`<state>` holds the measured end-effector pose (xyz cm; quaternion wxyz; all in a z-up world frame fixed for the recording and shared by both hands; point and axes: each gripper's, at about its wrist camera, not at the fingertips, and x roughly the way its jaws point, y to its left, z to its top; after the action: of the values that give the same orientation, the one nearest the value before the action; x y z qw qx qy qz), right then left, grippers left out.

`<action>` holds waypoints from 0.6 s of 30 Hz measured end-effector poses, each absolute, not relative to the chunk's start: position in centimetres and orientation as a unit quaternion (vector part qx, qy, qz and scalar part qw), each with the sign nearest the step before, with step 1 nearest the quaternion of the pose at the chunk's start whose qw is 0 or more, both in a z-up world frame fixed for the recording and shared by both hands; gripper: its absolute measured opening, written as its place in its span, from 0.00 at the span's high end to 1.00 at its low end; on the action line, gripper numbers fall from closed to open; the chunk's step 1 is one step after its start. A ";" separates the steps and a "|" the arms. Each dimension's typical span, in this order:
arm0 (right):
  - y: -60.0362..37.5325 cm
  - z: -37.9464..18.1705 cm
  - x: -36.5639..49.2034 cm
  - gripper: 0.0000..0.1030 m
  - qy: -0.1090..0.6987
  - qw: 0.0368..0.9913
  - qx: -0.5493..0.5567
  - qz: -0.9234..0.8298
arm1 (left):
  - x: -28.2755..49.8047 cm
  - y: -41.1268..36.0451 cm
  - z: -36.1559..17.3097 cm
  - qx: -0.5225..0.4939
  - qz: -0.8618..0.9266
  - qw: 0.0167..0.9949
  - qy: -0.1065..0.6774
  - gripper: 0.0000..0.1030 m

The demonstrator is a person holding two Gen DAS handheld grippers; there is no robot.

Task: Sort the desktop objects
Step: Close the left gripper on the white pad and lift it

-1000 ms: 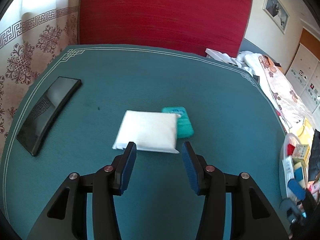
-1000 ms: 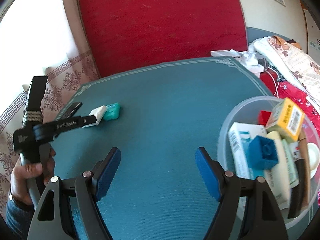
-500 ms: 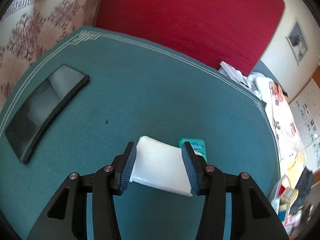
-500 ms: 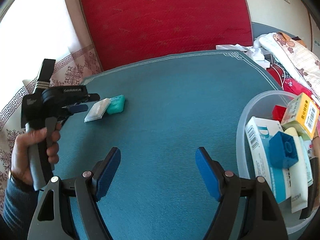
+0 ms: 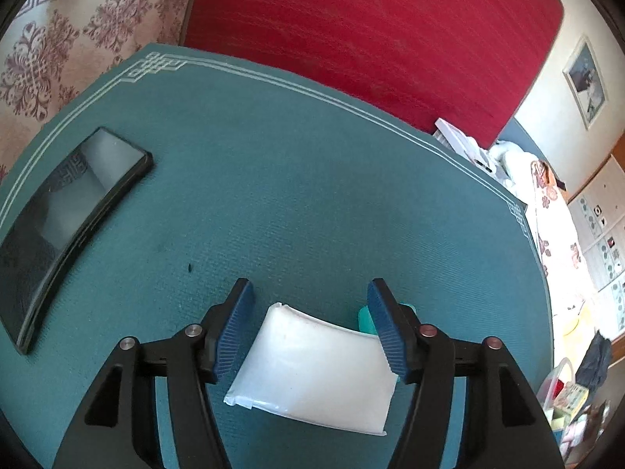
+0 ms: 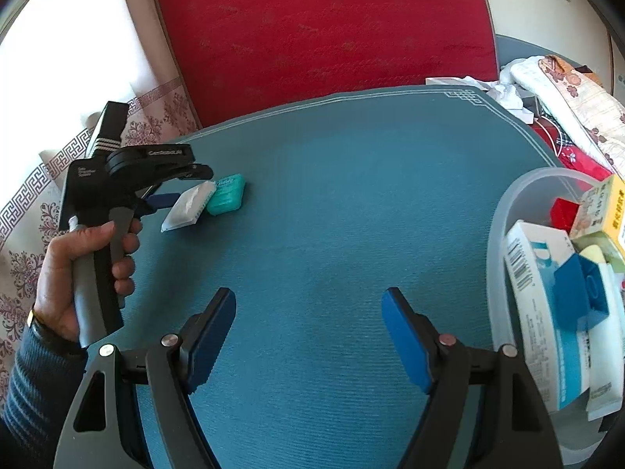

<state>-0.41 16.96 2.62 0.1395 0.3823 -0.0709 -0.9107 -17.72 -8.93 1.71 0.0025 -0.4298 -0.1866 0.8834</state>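
Your left gripper (image 5: 310, 328) has come forward over the white packet (image 5: 312, 371) since a second ago, and its jaws have just been opening — the packet now lies between the blue pads, flat on the mat and touched by neither that you can see. The small teal pack (image 5: 365, 318) sits just beyond it, half hidden behind the right pad. Your right gripper (image 6: 308, 340) has barely shifted; it hangs spread wide with nothing in it, beside the clear tub (image 6: 504, 234) of boxes and blocks. The teal mat (image 5: 312, 195) also carries a black phone (image 5: 66, 226) off to the left — behind it stand a red backrest (image 5: 371, 31) and a patterned curtain (image 5: 78, 31).
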 end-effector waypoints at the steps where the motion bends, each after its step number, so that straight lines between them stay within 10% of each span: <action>1: 16.8 2.6 -0.4 0.22 -0.070 0.140 0.383 -0.910 | -17.6 -8.8 1.6 -0.430 0.885 0.006 -0.179 0.38; 18: 15.9 2.3 -0.1 0.22 -0.070 0.145 0.390 -0.907 | -12.1 -9.2 1.5 -0.445 0.881 0.078 -0.144 0.37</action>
<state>-0.14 15.88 2.31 0.1454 0.3900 -0.0703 -0.9065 -12.05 -9.23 1.50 0.0777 -0.4448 -0.1444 0.8805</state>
